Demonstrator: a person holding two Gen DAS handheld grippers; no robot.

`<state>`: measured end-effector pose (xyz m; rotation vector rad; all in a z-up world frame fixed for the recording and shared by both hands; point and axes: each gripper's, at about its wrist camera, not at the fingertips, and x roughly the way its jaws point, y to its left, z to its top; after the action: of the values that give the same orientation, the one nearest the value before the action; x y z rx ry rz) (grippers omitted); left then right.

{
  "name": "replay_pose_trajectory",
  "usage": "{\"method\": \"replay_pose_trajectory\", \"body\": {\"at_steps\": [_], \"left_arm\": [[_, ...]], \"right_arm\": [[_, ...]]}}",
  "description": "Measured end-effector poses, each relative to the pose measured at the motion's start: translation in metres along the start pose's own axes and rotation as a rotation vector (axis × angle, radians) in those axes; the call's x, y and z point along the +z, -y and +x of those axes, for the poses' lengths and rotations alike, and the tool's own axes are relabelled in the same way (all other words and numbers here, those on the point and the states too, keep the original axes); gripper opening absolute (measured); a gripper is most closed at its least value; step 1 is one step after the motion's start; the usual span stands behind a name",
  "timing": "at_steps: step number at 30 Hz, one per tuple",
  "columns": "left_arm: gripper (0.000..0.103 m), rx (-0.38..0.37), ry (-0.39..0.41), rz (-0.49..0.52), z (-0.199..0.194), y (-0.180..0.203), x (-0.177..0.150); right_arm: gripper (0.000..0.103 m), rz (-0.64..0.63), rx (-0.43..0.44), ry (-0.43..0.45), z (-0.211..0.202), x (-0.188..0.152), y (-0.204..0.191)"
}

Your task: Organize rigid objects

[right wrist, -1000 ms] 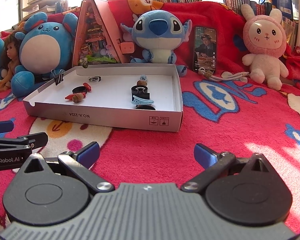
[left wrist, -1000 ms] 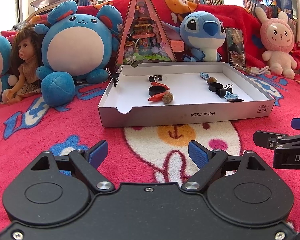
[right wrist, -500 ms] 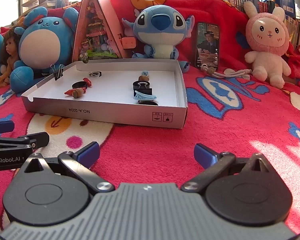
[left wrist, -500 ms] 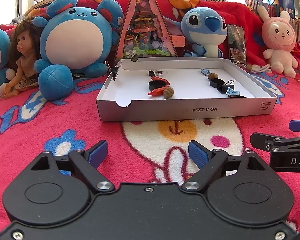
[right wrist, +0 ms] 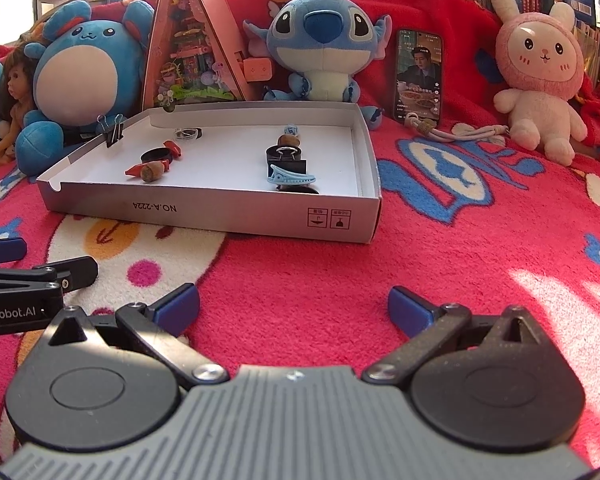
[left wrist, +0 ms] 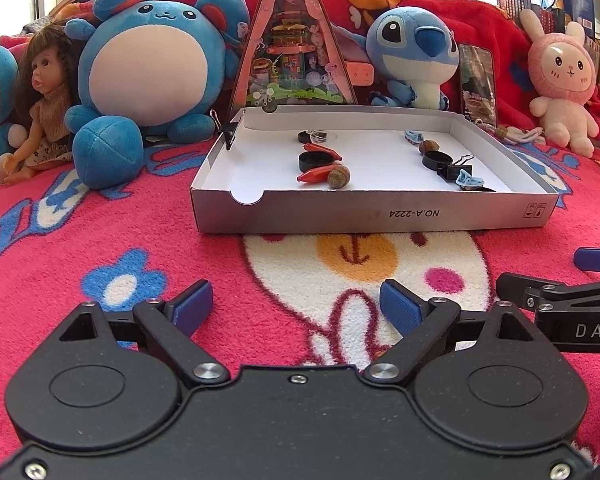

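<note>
A shallow white cardboard box (left wrist: 372, 212) lies on the red blanket ahead of both grippers. In its left part lie red chili-shaped pieces (left wrist: 314, 174), an acorn (left wrist: 339, 177) and a black round cap (left wrist: 314, 160). In its right part sit another black cap (left wrist: 436, 158), a black binder clip (left wrist: 454, 170) and a light blue clip (right wrist: 292, 176). My left gripper (left wrist: 296, 300) hovers over the blanket short of the box, jaws opening, nothing between them. My right gripper (right wrist: 294, 306) stands open and empty beside it, to the right.
Behind the box stand a round blue plush (left wrist: 148, 68), a doll (left wrist: 44, 104), a triangular toy house (left wrist: 292, 44), a blue alien plush (right wrist: 320, 44), a propped phone (right wrist: 418, 74) and a pink bunny (right wrist: 540, 76). A binder clip (right wrist: 114, 128) grips the box's left wall.
</note>
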<state>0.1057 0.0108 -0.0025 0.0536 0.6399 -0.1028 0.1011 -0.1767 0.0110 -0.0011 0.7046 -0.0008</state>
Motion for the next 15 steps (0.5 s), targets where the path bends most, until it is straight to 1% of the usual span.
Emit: {"method": "replay_pose_trajectory", "body": {"at_steps": [15], "left_arm": [[0.093, -0.006, -0.014, -0.022, 0.0061, -0.003, 0.0044]], "right_arm": [[0.103, 0.021, 0.011, 0.002, 0.008, 0.0064, -0.0018]]}}
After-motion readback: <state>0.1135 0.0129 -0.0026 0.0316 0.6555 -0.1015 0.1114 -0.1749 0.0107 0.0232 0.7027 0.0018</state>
